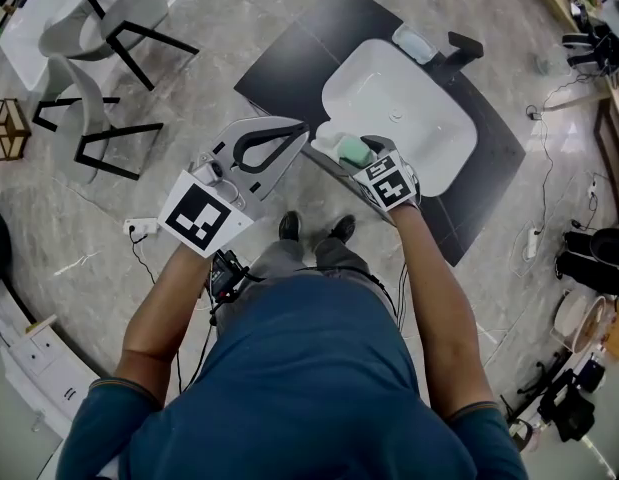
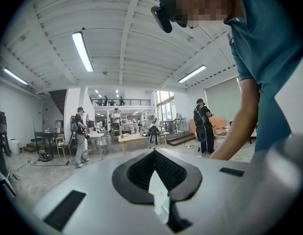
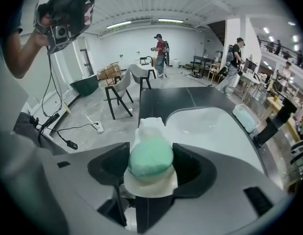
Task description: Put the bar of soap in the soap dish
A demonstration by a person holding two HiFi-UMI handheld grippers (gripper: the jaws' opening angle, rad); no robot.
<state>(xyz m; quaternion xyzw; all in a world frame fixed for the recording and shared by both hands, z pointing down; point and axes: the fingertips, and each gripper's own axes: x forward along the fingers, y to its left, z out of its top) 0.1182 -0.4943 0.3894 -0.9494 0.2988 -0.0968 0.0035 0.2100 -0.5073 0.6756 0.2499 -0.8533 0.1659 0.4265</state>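
Over the near corner of the white basin [image 1: 429, 118], set in the dark table [image 1: 309, 38], the right tongs [image 3: 151, 153] hang tilted downward, spread wide and pinching the green bar of soap [image 3: 150, 163] flank to flank between the black pads. Right beneath it lies a white piece I take for the soap dish [image 3: 150, 125], one end poking out past the bar. Whether soap and dish touch yet, I can't call. The left tongs [image 1: 301, 128] sit just beside, tips pressed together, nothing in them. So this is the placing step, and it looks close to done. Next call: settle the bar squarely into the dish, then part the pads and lift straight off without dragging the soap out or nudging the dish toward the table's edge.
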